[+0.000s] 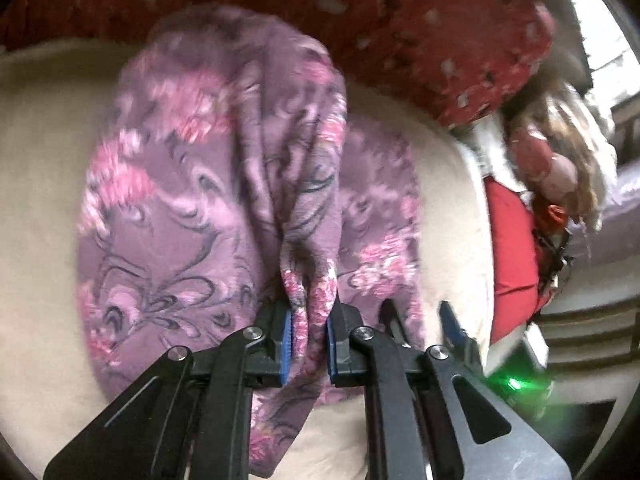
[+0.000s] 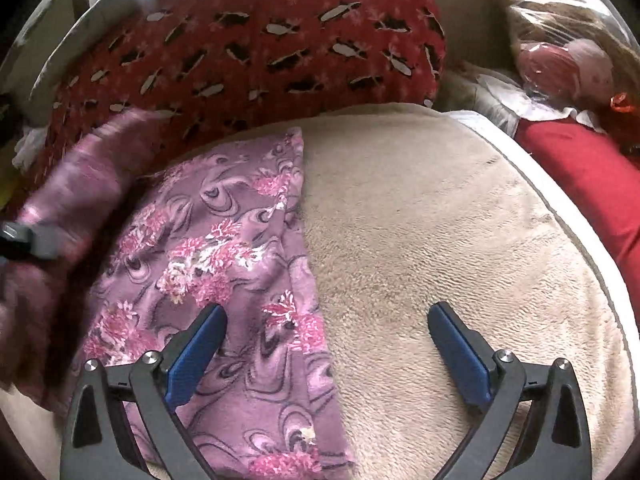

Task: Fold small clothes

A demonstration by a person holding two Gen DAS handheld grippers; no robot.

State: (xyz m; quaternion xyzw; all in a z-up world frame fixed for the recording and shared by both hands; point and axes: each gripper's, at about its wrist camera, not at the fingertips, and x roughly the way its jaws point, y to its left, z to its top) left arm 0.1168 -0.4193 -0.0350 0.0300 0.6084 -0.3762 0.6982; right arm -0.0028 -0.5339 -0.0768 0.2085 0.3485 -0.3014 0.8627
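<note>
A beige, fuzzy, plush-covered surface (image 2: 460, 240) with a pale piped rim carries the things. On its left part lies a mauve garment of thin fabric printed with pink flowers and dark swirls (image 2: 224, 264), its straight edge running down the middle. At the far edge rests a dark red cushion patterned with pale and black fish shapes (image 2: 256, 48), touching the garment's far end.

beige blanket (image 2: 440, 240), red patterned pillow (image 2: 260, 48), doll (image 2: 576, 60)
</note>
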